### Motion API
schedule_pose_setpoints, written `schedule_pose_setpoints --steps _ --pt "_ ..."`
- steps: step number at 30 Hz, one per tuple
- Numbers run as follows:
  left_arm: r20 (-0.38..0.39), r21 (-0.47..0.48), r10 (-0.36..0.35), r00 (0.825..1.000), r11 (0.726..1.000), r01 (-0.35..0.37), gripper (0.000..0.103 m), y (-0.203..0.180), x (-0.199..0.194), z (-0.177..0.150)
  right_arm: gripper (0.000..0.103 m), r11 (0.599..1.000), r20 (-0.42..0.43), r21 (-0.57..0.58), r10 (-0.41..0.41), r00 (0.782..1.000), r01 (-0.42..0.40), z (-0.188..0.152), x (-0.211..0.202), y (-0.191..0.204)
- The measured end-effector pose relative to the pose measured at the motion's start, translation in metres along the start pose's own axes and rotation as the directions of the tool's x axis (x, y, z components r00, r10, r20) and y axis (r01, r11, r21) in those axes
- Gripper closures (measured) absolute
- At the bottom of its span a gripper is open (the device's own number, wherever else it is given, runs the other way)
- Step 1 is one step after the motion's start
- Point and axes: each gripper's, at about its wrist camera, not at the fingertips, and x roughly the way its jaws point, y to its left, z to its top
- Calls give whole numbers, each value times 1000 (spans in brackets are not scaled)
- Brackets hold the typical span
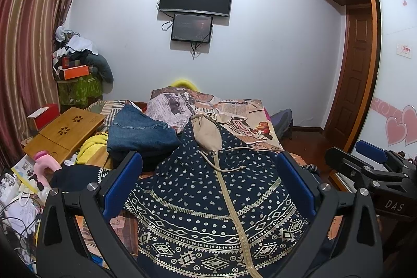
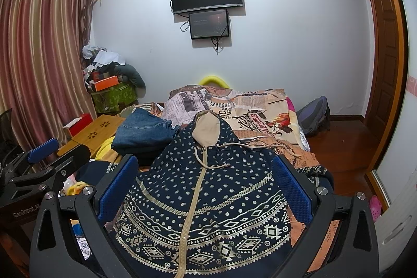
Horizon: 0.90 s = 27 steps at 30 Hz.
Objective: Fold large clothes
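Note:
A navy hooded jacket [image 1: 208, 189] with white dots, geometric bands, a beige zipper and a beige-lined hood [image 1: 207, 133] lies flat on the bed, hood pointing away. It also shows in the right wrist view [image 2: 208, 189]. My left gripper [image 1: 208, 179] is open above the jacket's lower half, holding nothing. My right gripper [image 2: 206, 179] is open above the same area, holding nothing. The right gripper also shows in the left wrist view [image 1: 370, 163], and the left gripper in the right wrist view [image 2: 44, 155].
Folded blue jeans [image 1: 140, 132] lie left of the hood. A newspaper-print bedspread [image 1: 242, 113] covers the bed. A bamboo lap table [image 1: 65, 132], a pink bottle [image 1: 44, 163] and clutter sit at left. A wardrobe [image 1: 391, 69] stands at right.

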Motion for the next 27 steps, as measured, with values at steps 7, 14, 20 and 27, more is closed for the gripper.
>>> schedule_pose_setpoints --steps 7,14,20,27 --pt "-1 0 0 1000 1000 0 0 0 0 1 1 1000 -1 0 1 1000 -1 0 0 -1" --pt "0 -1 0 1000 1000 0 0 0 0 1 1 1000 -1 0 3 1000 -3 1 1 1" --pt "-1 -1 0 1000 1000 0 0 0 0 1 1 1000 -3 0 1 1000 -1 1 1 0" --pt "-2 -4 1 1000 1000 -1 0 3 2 0 1 1000 -5 0 2 1000 -2 0 3 2"
